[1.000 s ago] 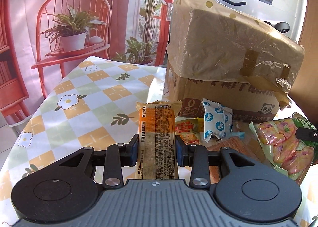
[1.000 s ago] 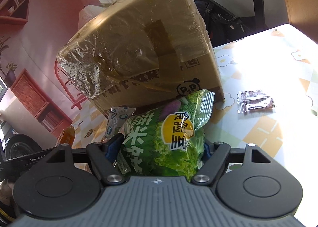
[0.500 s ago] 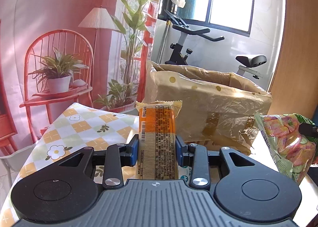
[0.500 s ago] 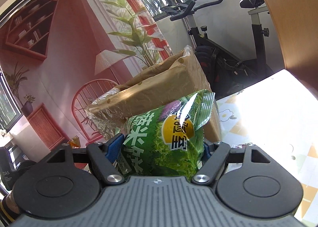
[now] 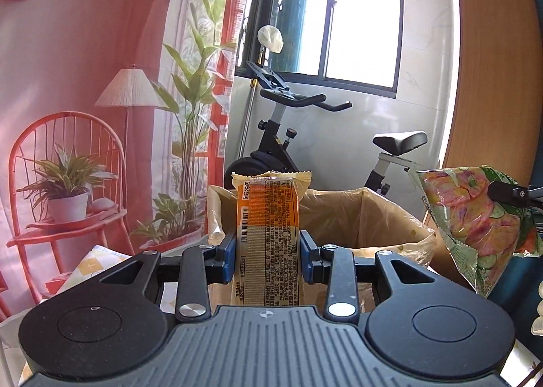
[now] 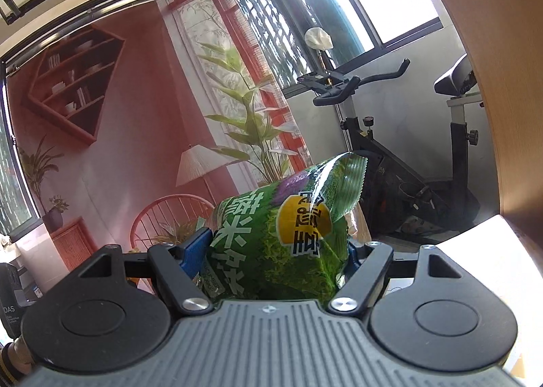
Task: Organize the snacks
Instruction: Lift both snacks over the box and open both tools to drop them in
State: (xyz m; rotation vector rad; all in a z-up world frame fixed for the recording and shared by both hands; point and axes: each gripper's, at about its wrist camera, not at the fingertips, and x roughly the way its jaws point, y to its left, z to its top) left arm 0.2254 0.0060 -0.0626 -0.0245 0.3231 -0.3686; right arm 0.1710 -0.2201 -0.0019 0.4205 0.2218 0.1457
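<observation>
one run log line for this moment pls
left gripper: shut on orange snack bar | right gripper: shut on green chip bag | lined box: open, ahead

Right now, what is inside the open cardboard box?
Only the plastic liner shows inside the cardboard box. Its bottom is hidden behind the orange snack bar and left tongs.

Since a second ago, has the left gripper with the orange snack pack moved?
Yes, upward. The left gripper, shut on the orange snack pack, faced the cardboard box's side before; now it looks over the open top.
</observation>
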